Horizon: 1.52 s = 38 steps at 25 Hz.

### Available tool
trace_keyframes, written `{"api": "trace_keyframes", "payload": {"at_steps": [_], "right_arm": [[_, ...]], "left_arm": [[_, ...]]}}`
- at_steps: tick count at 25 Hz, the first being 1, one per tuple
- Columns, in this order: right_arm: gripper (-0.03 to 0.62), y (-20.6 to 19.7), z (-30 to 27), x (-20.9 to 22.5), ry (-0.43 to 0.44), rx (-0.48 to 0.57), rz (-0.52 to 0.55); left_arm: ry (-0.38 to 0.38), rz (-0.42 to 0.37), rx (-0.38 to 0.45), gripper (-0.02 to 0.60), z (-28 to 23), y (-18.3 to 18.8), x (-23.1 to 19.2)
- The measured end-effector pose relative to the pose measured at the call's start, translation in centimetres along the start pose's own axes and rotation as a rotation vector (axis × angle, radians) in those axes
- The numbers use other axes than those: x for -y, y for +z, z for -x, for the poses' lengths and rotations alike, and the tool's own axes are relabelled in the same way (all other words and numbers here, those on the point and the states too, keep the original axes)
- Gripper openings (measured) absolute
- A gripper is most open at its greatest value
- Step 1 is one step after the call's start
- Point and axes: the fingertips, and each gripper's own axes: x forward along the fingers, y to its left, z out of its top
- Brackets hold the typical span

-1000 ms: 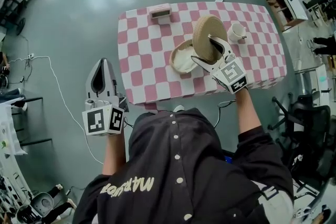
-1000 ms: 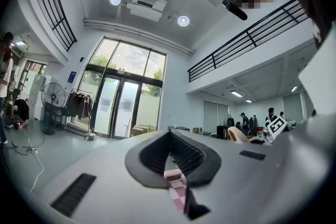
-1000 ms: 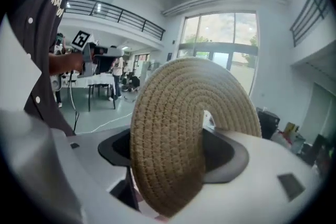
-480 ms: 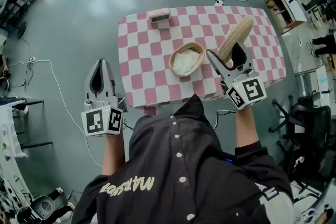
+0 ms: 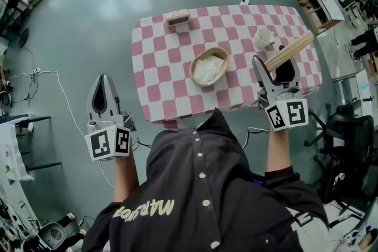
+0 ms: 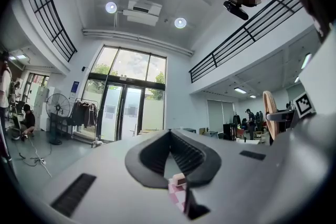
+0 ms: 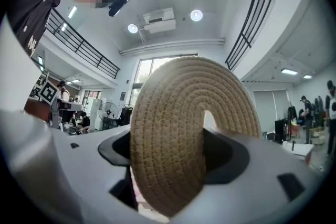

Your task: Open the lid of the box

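Note:
The round woven box (image 5: pixel 209 66) stands uncovered on the pink-checked table (image 5: pixel 159 97), with a white lining showing inside. Its flat woven lid (image 5: pixel 289 51) is off the box, held on edge over the table's right side. My right gripper (image 5: pixel 273 71) is shut on the lid (image 7: pixel 178 134), whose coiled disc fills the space between the jaws of that gripper (image 7: pixel 173 152). My left gripper (image 5: pixel 101 78) hangs over the floor left of the table, jaws together and holding nothing. In the left gripper view that gripper (image 6: pixel 169 135) points up at the room.
A small pink box (image 5: pixel 177 17) sits at the table's far edge and a white cup (image 5: pixel 264 38) stands near the lid. Cables (image 5: pixel 53 77) run across the grey floor at left. A black office chair (image 5: pixel 348 133) stands right of the table.
The right gripper has carried the lid from above the box to the right and turned it edge-on. The left gripper has drifted slightly left and down.

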Motion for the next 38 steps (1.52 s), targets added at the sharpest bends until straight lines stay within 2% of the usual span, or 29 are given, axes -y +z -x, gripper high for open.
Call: {"api": "trace_keyframes", "payload": {"at_steps": [12,18,25,38], "right_arm": [[0.367,-0.3,2.6,3.5,-0.112,0.006,0.03],[0.367,-1.0,3.4,4.2,-0.145,-0.002,0.049],[0.367,-2.6,3.3,4.3,-0.146,-0.039,0.029],[0.365,-2.9,2.4,3.7,-0.137,-0.047,0.022]], "left_arm": [[0.083,-0.02,-0.005,0.011,1.1,0.1,-3.3],[0.09,-0.029,-0.011,0.011,1.0,-0.5,-3.7],[0.088,-0.023,-0.03,0.011,0.8,-1.6,-3.6],[0.077,-0.017,-0.03,0.011,0.6,-1.6,-3.2]]}}
